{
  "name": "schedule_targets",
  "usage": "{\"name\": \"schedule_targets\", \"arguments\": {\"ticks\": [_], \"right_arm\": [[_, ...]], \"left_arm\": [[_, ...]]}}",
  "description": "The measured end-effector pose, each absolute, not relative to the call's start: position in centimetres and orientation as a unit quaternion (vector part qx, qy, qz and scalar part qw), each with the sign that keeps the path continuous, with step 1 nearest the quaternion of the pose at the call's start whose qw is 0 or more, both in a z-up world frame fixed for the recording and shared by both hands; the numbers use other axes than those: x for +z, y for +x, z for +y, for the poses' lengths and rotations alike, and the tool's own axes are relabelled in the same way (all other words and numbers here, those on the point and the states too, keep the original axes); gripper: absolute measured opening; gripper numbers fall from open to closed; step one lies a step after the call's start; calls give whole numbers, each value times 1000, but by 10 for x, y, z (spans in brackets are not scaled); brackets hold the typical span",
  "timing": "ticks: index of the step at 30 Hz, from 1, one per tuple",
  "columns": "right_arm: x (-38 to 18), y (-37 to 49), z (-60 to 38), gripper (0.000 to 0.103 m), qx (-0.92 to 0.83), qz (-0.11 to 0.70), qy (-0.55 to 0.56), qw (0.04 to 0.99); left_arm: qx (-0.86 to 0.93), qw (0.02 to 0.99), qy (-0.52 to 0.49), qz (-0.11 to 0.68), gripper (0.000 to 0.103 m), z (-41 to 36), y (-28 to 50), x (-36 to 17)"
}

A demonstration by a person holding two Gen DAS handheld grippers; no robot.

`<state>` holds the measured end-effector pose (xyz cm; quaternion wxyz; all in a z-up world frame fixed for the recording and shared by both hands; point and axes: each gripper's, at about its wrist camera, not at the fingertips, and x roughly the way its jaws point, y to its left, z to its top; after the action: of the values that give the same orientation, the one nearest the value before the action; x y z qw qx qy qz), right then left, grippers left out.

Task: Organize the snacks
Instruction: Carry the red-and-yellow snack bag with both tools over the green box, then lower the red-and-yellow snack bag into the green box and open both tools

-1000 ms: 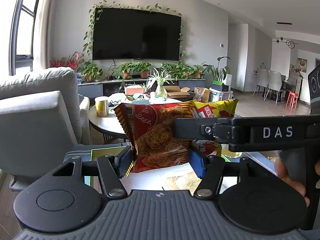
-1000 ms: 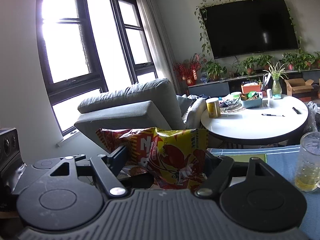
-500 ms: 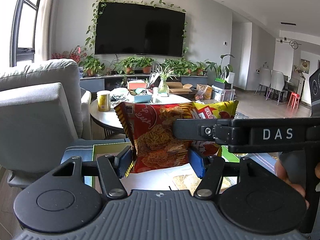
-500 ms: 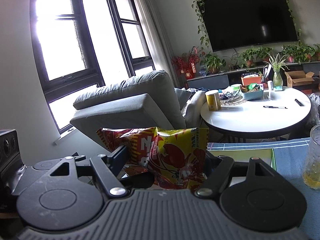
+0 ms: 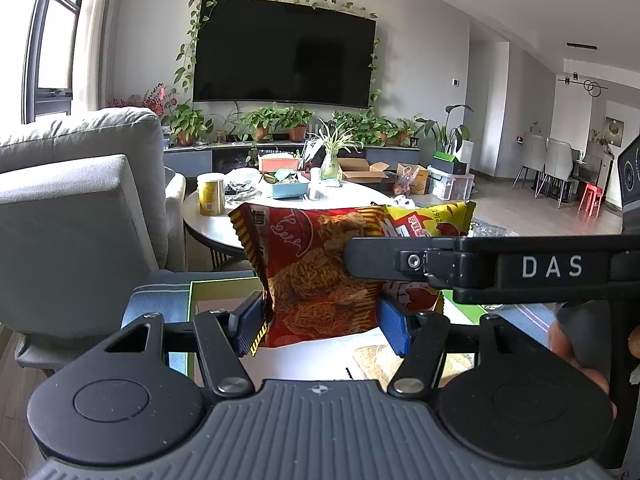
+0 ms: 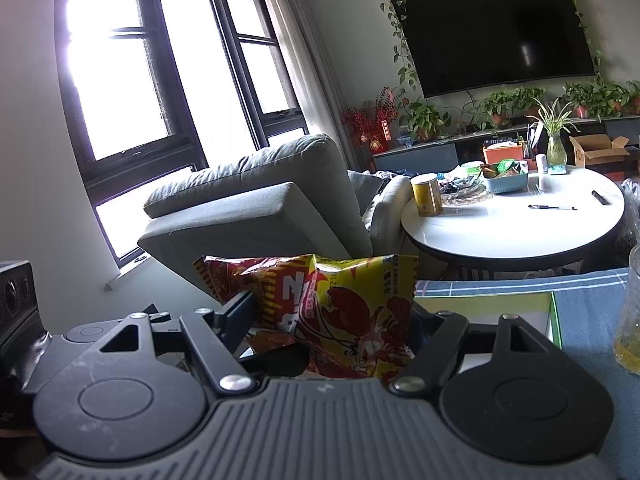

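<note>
Daylight from tall windows (image 6: 132,80) fills a living room with a wall-mounted television (image 5: 284,66) ringed by trailing vines, a grey armchair (image 5: 76,208) at nine o'clock in the left wrist view, and a round white table (image 6: 516,224) carrying a yellow canister (image 6: 427,194), a small blue tray (image 6: 506,178) and a pen (image 6: 552,207).

Near the camera, the left gripper (image 5: 322,322) pinches the lower part of a red snack bag (image 5: 316,276) printed with noodle pictures; its blue-padded fingers (image 5: 247,320) press the bag's two sides, and the bag stands upright in the middle of the view. Just behind it, toward two o'clock, a yellow snack bag (image 5: 432,220) with red print shows above the black bar marked "DAS", which belongs to the right gripper (image 5: 360,256) crossing in from three o'clock.

From the right wrist view, the right gripper (image 6: 332,320) is closed on the yellow snack bag (image 6: 360,312), which bears a red lobster drawing. The red snack bag (image 6: 240,280) touches it at its ten o'clock side. Both bags are held in the air above a green-edged box (image 6: 500,308) that sits on a blue striped cloth (image 6: 588,300). A glass (image 6: 630,320) with yellowish liquid stands at three o'clock, on the cloth beside the box.
</note>
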<state>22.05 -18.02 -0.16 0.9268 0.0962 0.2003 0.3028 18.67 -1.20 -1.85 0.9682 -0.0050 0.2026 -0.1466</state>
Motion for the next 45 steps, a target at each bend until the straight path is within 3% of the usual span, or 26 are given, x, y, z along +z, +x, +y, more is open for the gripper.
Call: {"name": "schedule_targets", "arguments": {"ticks": [21, 45], "right_arm": [[-17, 228, -176, 72, 262, 221, 89, 935], [5, 199, -195, 72, 229, 201, 93, 948]], "left_arm": [[-137, 967, -28, 215, 57, -4, 190, -20], [-130, 967, -28, 217, 61, 2, 168, -20]]}}
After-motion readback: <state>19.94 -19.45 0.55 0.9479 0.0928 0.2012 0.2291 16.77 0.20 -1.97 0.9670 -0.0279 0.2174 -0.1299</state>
